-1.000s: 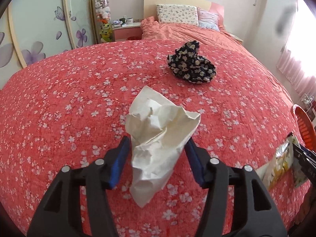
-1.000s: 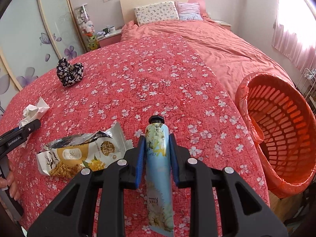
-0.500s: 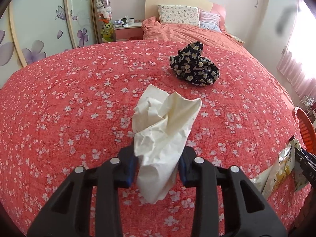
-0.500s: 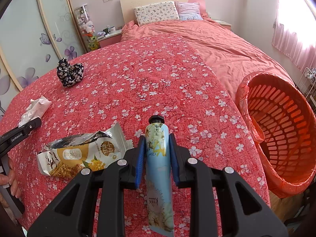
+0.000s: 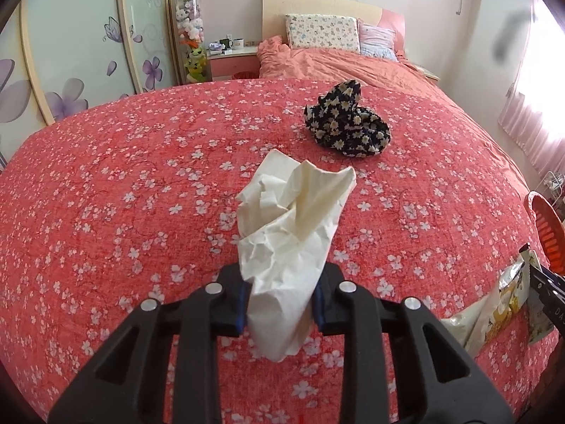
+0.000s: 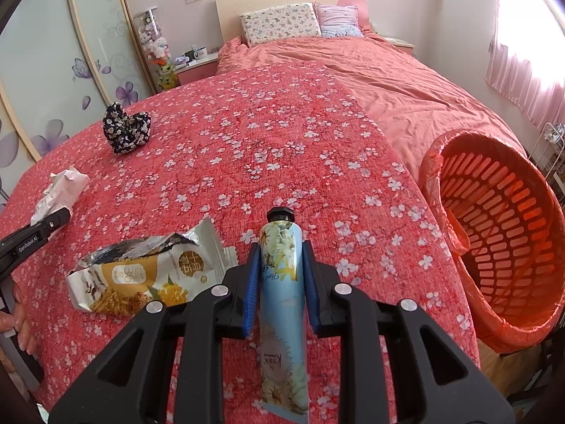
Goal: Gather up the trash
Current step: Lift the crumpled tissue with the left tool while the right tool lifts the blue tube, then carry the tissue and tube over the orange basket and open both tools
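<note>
You are gripping the crumpled tissue in your left tool, whose jaws have just been closing on it, and pinching the tube in your right tool above the bed, so next both are needing carrying to the orange basket.

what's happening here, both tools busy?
A person is clearing trash off a bed with two handheld tools. The left tool has just been closing and now pinches a crumpled tissue. The right tool is shut on a hand-cream tube. An empty snack wrapper lies on the red floral bedspread. The orange basket with a liner sits at the bed's right edge, nothing visible in it.
</note>
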`<action>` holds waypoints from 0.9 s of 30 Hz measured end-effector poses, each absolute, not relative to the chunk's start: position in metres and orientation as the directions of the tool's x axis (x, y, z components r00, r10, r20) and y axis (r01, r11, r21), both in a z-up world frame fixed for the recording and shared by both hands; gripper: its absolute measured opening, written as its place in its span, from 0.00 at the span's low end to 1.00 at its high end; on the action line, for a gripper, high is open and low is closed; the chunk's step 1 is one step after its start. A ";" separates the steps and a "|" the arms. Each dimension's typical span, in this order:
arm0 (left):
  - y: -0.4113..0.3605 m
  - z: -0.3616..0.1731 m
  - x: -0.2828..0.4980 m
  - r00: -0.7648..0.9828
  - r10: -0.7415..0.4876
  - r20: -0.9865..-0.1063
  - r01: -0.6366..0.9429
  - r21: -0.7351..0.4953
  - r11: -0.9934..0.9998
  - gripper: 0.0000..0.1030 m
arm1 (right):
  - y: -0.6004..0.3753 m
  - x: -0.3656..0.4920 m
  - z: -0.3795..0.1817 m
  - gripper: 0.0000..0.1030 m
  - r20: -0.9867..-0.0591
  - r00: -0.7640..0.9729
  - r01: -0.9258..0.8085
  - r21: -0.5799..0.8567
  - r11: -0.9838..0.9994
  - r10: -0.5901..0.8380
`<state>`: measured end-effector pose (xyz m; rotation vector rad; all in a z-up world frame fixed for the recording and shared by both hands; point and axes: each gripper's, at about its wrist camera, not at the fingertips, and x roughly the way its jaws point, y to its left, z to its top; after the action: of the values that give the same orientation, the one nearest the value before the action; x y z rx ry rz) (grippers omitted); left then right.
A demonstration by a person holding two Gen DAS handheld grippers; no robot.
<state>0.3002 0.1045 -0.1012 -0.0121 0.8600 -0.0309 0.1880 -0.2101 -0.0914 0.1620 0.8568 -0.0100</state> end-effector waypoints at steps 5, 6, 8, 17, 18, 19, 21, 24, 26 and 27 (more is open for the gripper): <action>0.103 -0.092 0.291 0.666 -0.038 -0.745 0.028 -0.026 0.999 0.25 | -0.218 0.176 -0.079 0.22 -0.725 0.686 0.083 0.155 0.984 0.057; 0.103 -0.089 0.288 0.673 -0.042 -0.738 0.028 -0.031 0.999 0.24 | -0.219 0.174 -0.076 0.22 -0.720 0.691 0.082 0.156 0.984 0.056; 0.102 -0.083 0.284 0.682 -0.050 -0.730 0.031 -0.039 0.999 0.24 | -0.221 0.169 -0.069 0.22 -0.708 0.704 0.082 0.161 0.984 0.058; 0.085 -0.043 0.262 0.725 -0.091 -0.683 0.080 -0.047 0.996 0.24 | -0.234 0.154 -0.038 0.22 -0.651 0.755 0.077 0.200 0.977 0.074; 0.078 -0.037 0.258 0.730 -0.102 -0.676 0.094 -0.048 0.994 0.24 | -0.236 0.151 -0.035 0.22 -0.644 0.761 0.079 0.200 0.977 0.070; 0.075 -0.033 0.256 0.732 -0.110 -0.672 0.103 -0.050 0.993 0.24 | -0.238 0.150 -0.032 0.22 -0.640 0.766 0.081 0.200 0.976 0.067; 0.062 -0.024 0.251 0.736 -0.135 -0.663 0.132 -0.055 0.990 0.24 | -0.244 0.145 -0.025 0.22 -0.628 0.775 0.087 0.205 0.975 0.063; 0.039 -0.012 0.242 0.742 -0.173 -0.648 0.180 -0.055 0.982 0.24 | -0.256 0.136 -0.015 0.22 -0.607 0.793 0.098 0.209 0.973 0.050; 0.024 -0.005 0.239 0.742 -0.198 -0.641 0.212 -0.056 0.976 0.24 | -0.264 0.130 -0.010 0.22 -0.594 0.804 0.108 0.212 0.971 0.040; 0.014 -0.001 0.236 0.740 -0.217 -0.636 0.233 -0.060 0.971 0.24 | -0.268 0.128 -0.007 0.22 -0.587 0.809 0.114 0.210 0.971 0.032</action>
<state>0.2358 0.0140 -0.0012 0.0238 0.6949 -0.2470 0.1277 -0.2682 -0.0074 0.2417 0.6281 -0.0440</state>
